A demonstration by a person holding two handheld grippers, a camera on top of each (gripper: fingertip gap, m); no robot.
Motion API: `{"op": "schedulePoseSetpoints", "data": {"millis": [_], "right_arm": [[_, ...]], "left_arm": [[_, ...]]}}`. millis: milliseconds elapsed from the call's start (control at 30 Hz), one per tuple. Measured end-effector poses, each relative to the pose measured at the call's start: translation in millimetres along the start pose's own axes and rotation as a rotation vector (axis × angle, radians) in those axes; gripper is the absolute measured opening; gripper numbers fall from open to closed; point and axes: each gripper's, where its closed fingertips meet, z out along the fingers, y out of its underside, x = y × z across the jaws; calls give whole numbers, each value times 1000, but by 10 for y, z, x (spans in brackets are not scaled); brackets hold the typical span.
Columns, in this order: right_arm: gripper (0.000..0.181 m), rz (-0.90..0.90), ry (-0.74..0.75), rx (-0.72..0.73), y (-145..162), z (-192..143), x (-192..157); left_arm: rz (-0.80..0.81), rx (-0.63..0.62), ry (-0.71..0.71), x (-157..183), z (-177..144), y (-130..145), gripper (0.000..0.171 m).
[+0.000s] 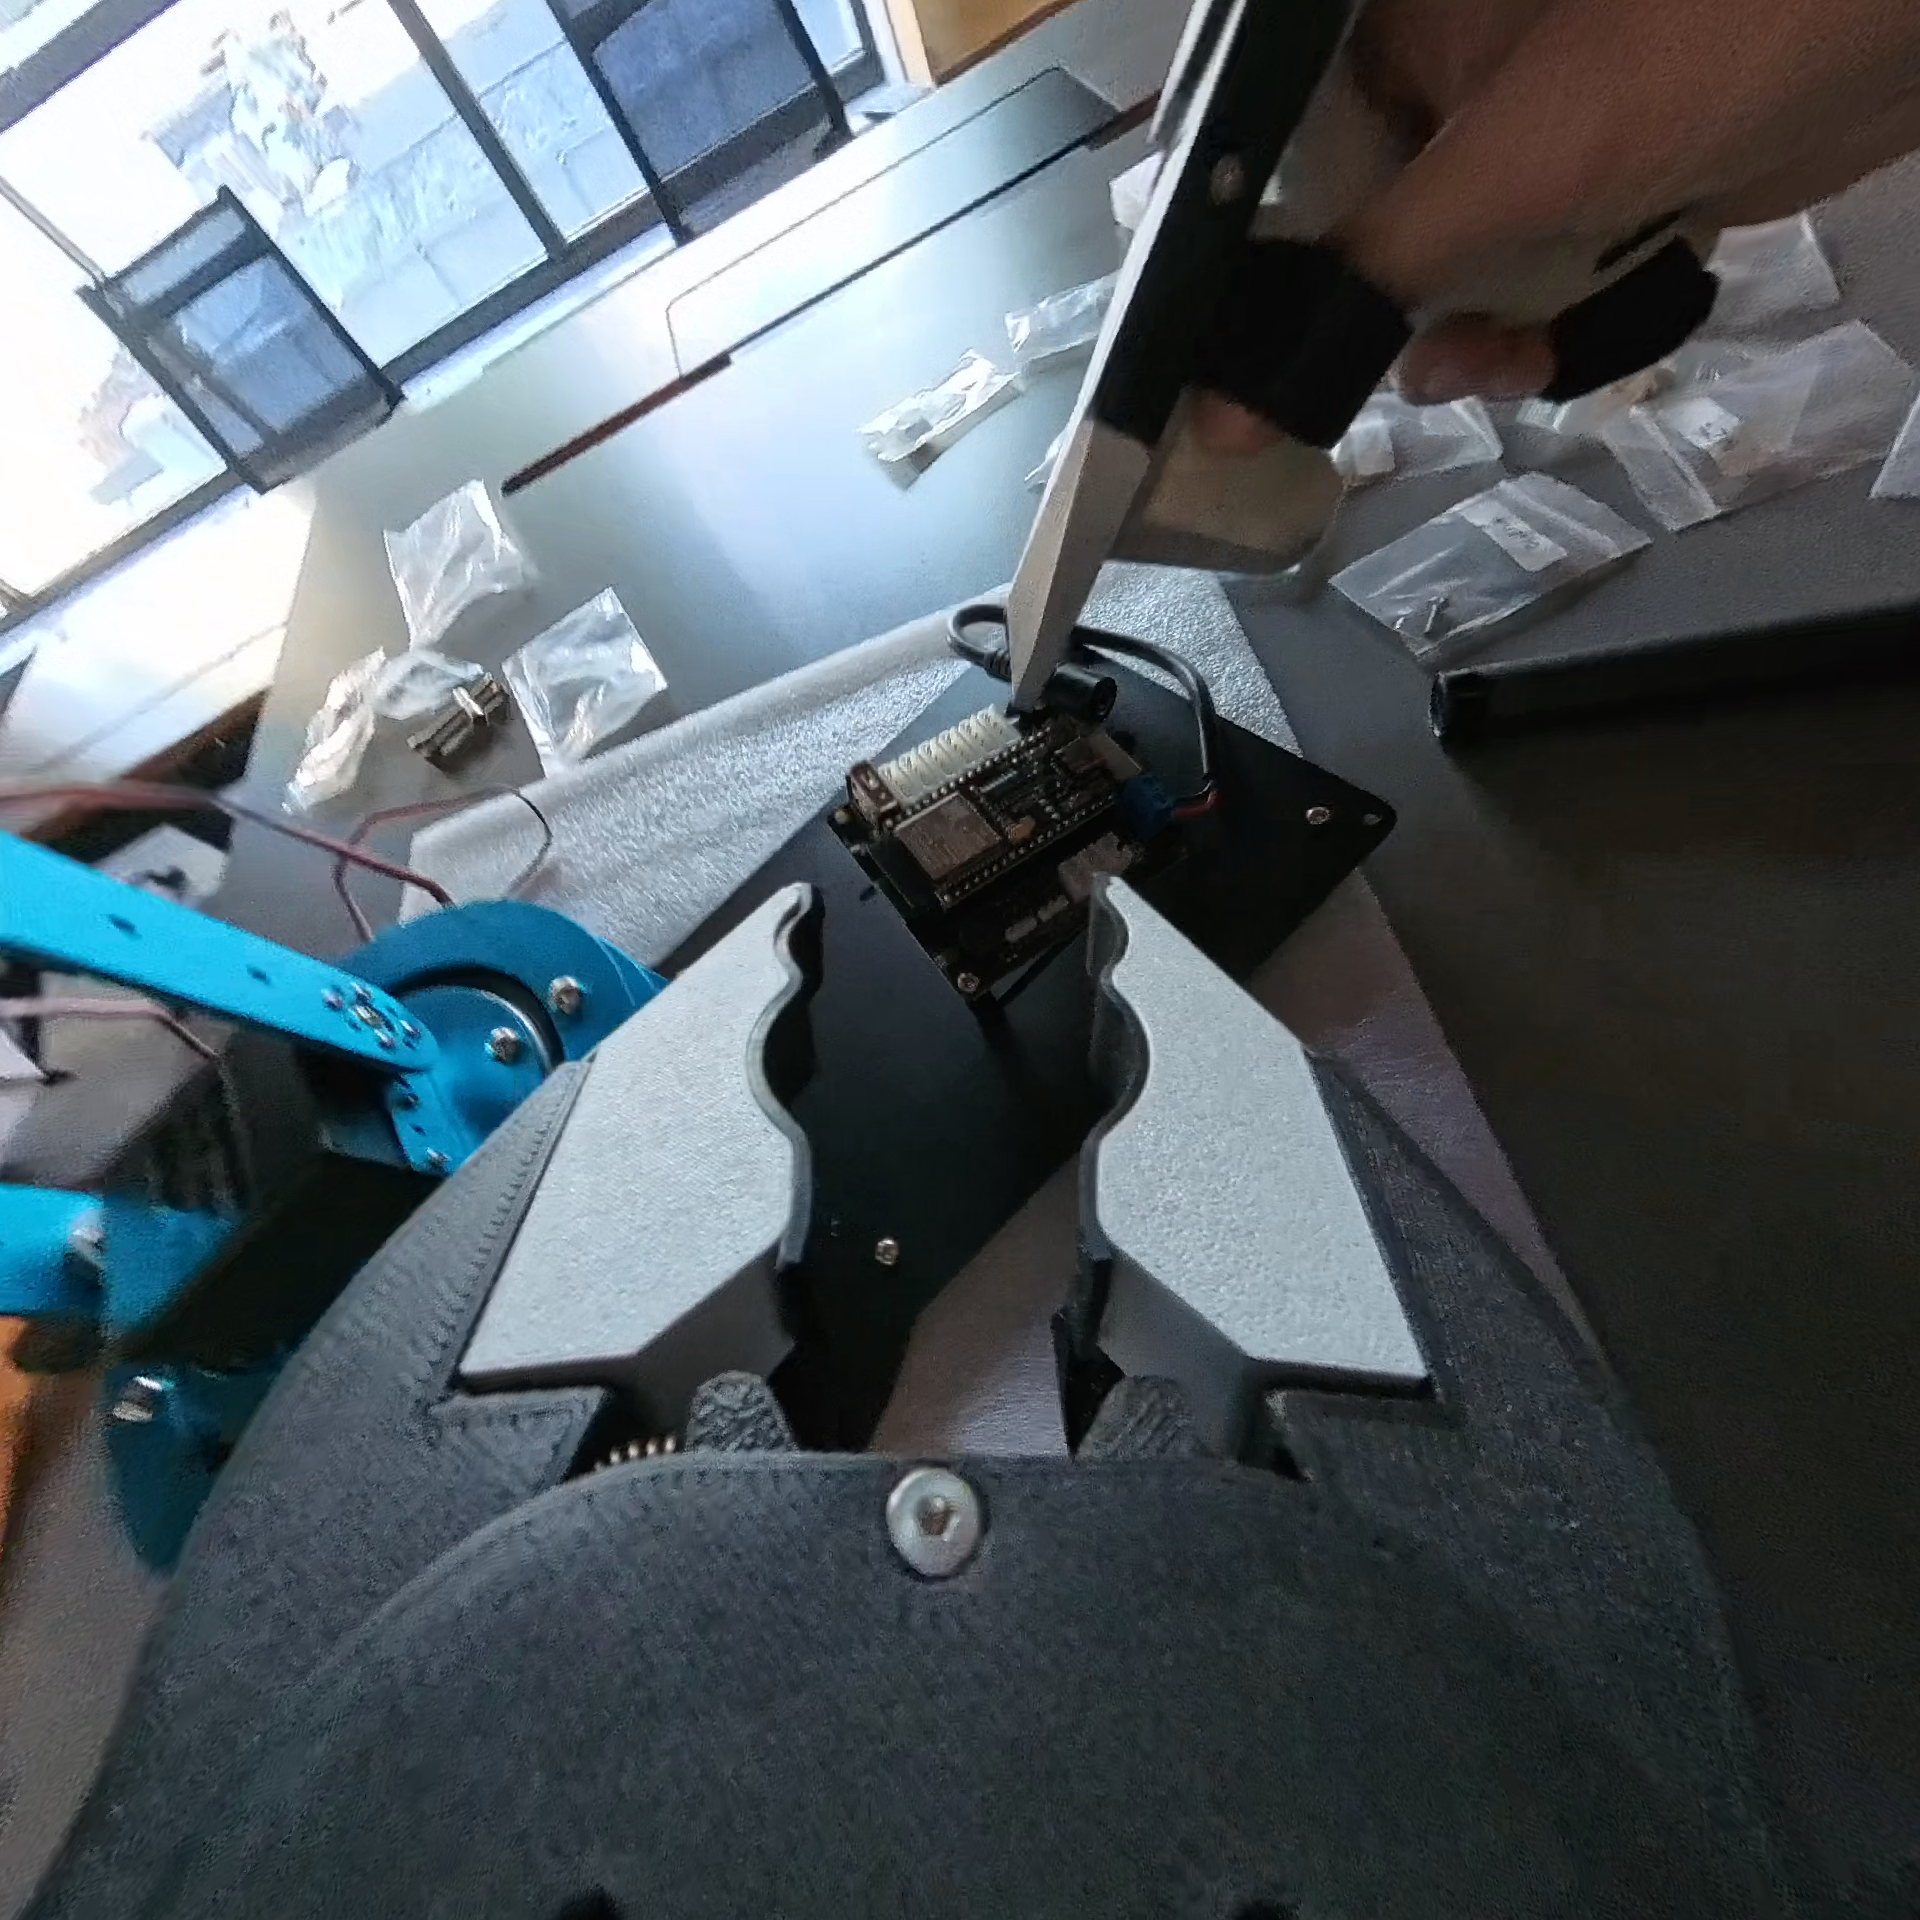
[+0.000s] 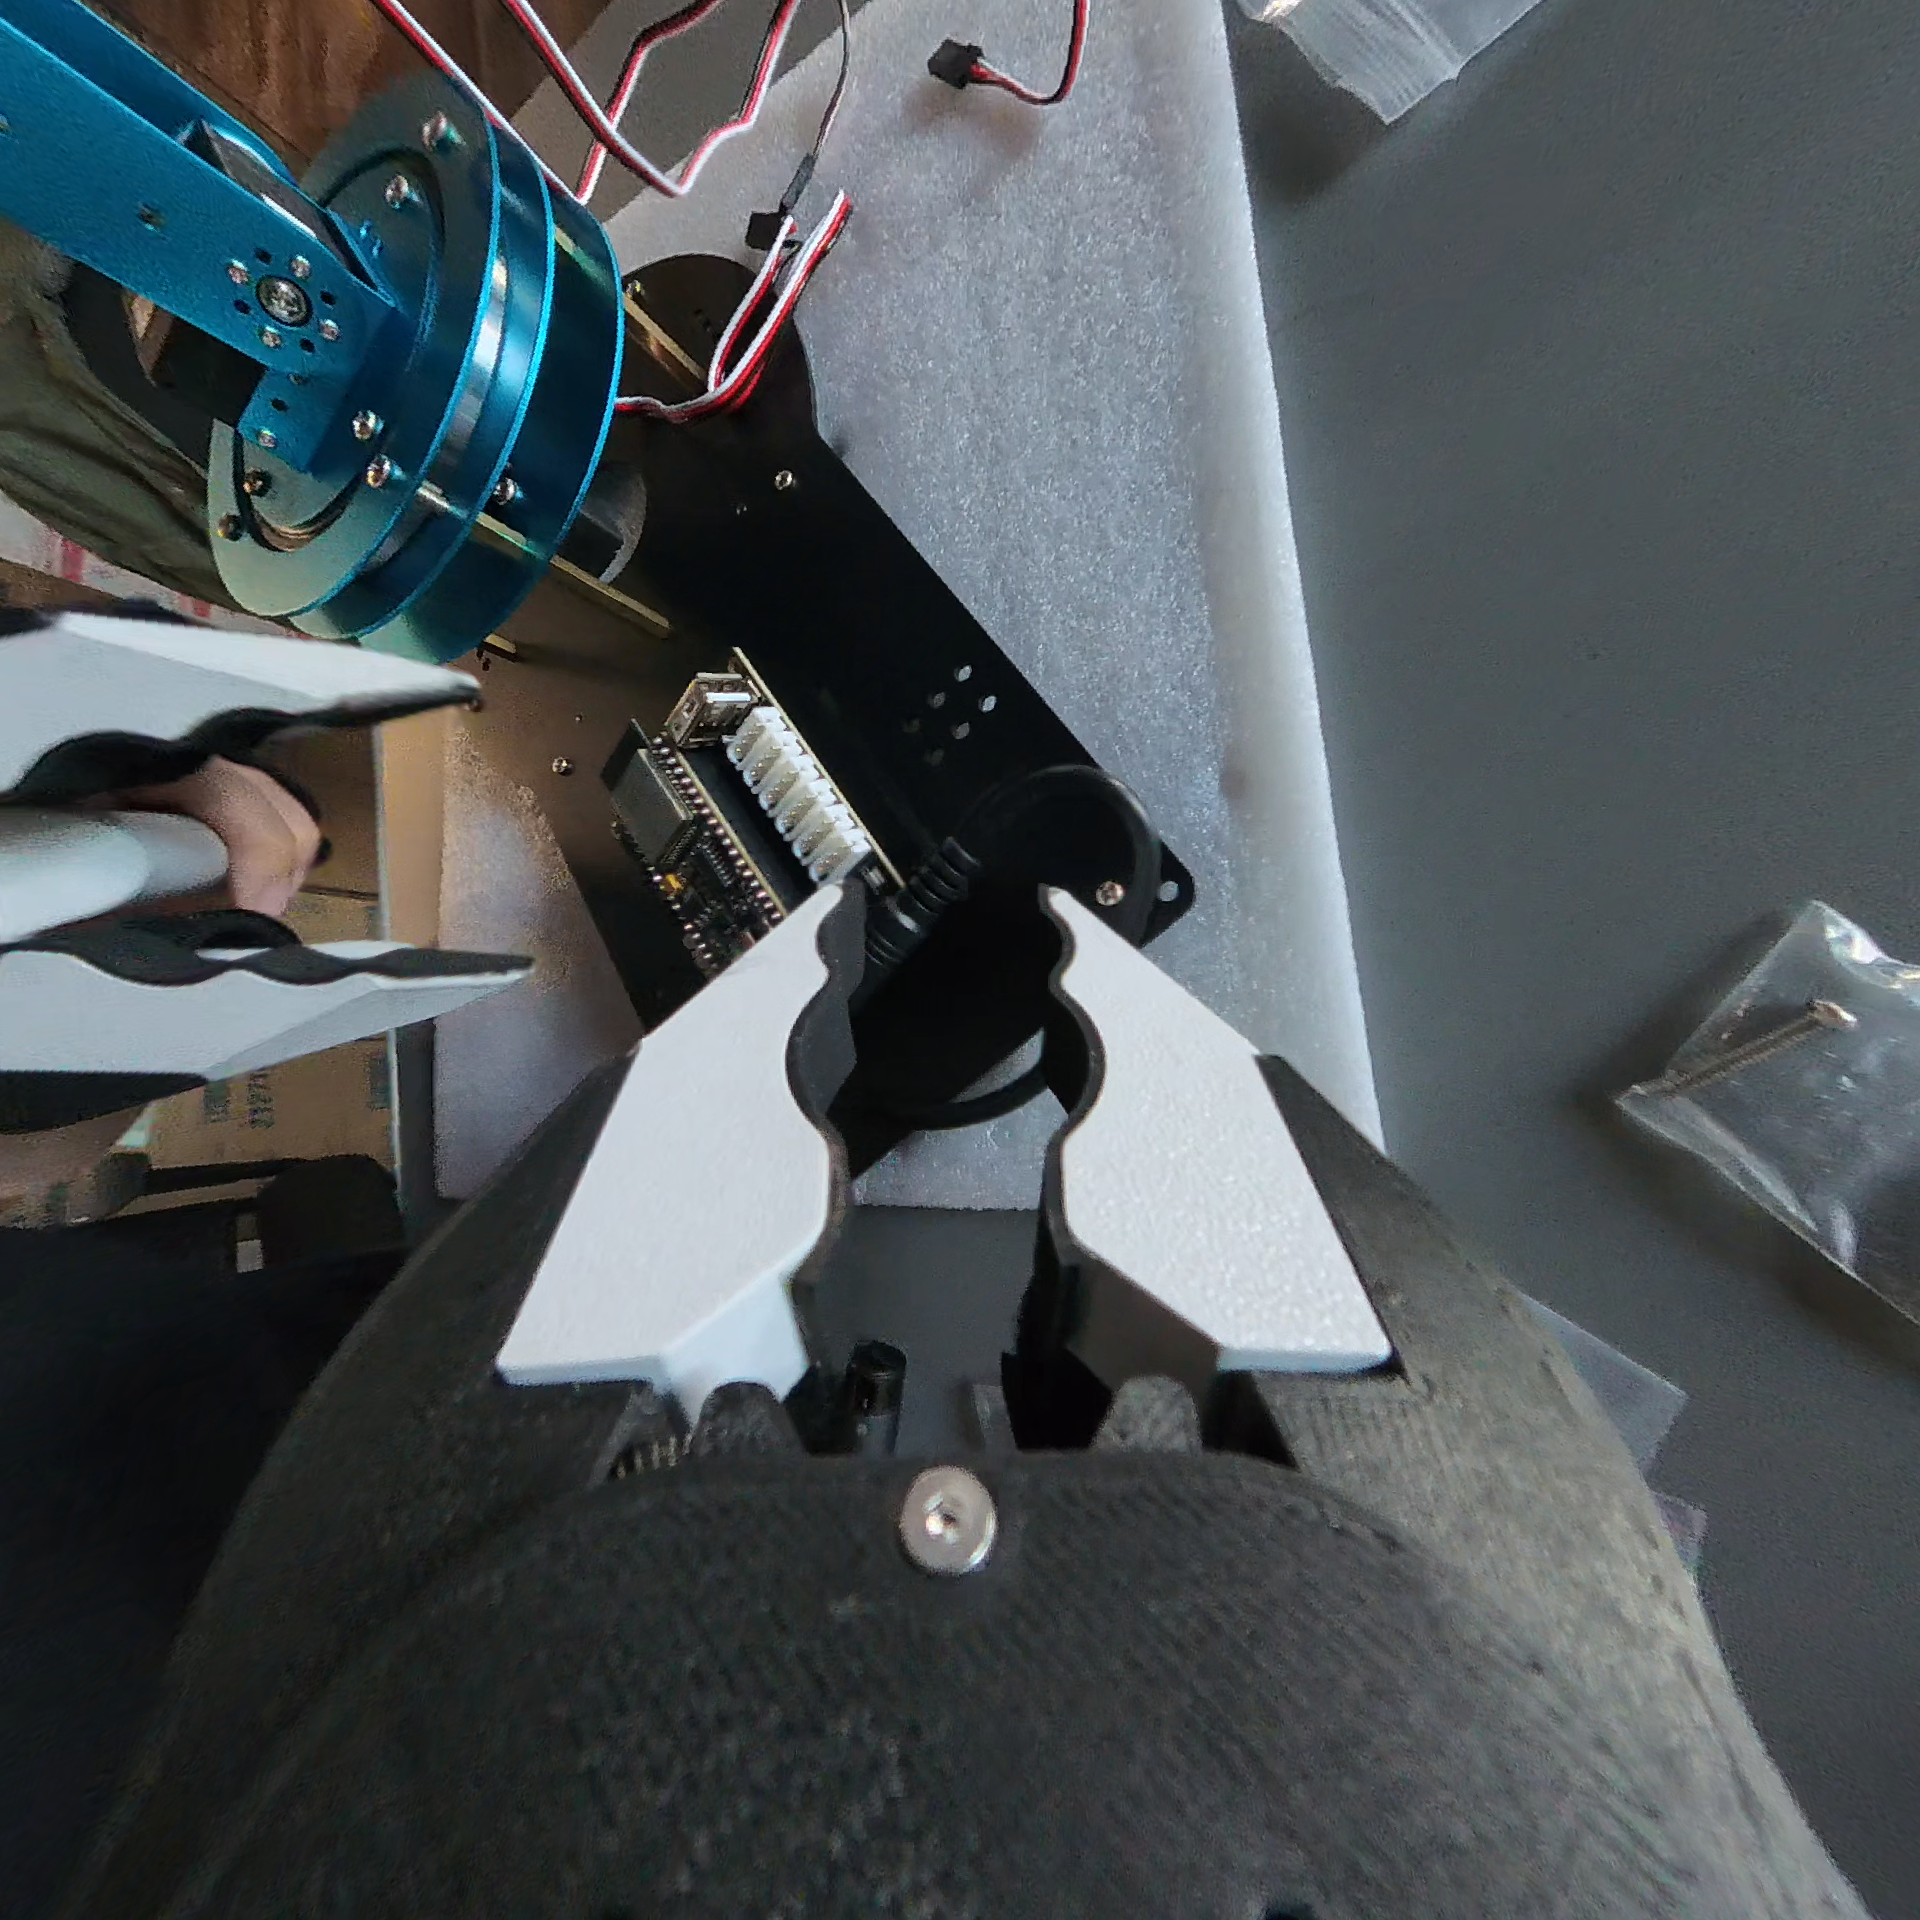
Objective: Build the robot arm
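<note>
**Materials and finishes**

Glossy blue anodised metal turntable (image 2: 416, 395) upper left. Black base plate (image 2: 831, 582) smooth, semi-gloss. White foam sheet (image 2: 1039, 416) grainy, matt. Clear plastic bag (image 2: 1787, 1091) at right, shiny. Grey tabletop (image 2: 1610, 520) matt. Gripper fingers (image 2: 686, 1174) matt, textured.

left gripper (image 1: 951, 904) fingers spread apart, right gripper (image 2: 940, 902) fingers spread apart, angled downward

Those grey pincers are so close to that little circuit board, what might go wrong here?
The right hand-held gripper is open, one fingertip almost on the circuit board's white connector row; a slip might bend pins. The black cable plug between its fingers might be tugged loose. The left hand-held gripper, also open, hovers by the board's other edge and may knock it.
</note>
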Motion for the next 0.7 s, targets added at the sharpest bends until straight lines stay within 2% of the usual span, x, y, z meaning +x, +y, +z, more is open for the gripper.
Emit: {"op": "schedulePoseSetpoints", "data": {"millis": [133, 267, 367, 500, 700], "right_arm": [[24, 26, -33, 21, -4, 16, -35], [22, 28, -39, 40, -8, -1, -39], [18, 26, -40, 66, -27, -32, -31], [18, 41, -44, 85, -48, -71, 11], [17, 44, -59, 77, -52, -99, 31]], "left_arm": [[215, -30, 78, 68, -10, -139, 60], [401, -165, 198, 160, 91, -51, 62], [481, -253, 225, 124, 179, 15, 72], [539, -316, 266, 68, 265, 24, 73], [520, -388, 345, 104, 350, 175, 76]]}}
